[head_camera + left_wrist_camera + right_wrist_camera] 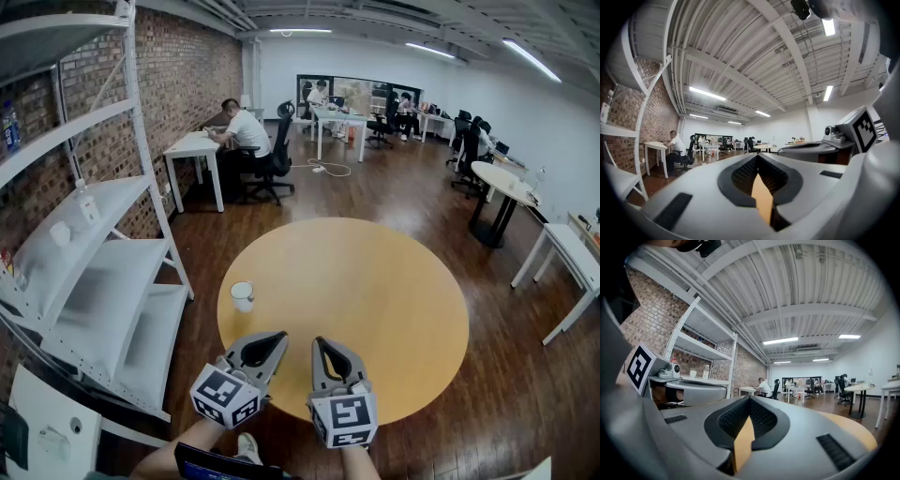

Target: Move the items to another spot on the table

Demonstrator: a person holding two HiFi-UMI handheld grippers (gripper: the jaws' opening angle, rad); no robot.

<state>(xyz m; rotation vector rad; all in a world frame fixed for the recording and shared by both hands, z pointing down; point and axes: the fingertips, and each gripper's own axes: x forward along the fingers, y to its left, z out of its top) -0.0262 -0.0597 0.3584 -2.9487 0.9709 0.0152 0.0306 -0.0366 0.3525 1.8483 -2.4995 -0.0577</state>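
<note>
- Head view: a round tan table (394, 281) fills the centre of the frame, standing on a dark wooden floor (506, 375).
- Task item: 1 small white object, apparently a cup (242, 296) though too small to be sure, stands upright near the table's left edge, at left-centre of the frame.
- Left gripper (278, 336): in the lower centre of the frame over the table's near edge, held level and angled toward the upper right. The cup lies to its upper left, near but apart from it.
- Right gripper (320, 342): just beside the left gripper on its right, also level. The 2 tips lean toward each other without touching.
- Left gripper view: the 2 jaws of the left gripper (757, 157) meet at the tip with nothing held. A tan wedge of table shows through the hollow behind the tip. The right gripper (825, 150) appears at the right of the frame with its marker cube.
- Right gripper view: the jaws of the right gripper (749, 399) are likewise pressed together and empty. The left gripper (689, 392) appears at the left of the frame.
- Surroundings: a white shelving unit (103, 281) stands against a brick wall (178, 75) along the left side. A person (246, 131) sits at a white desk (192, 145) in the upper left-centre.
</note>
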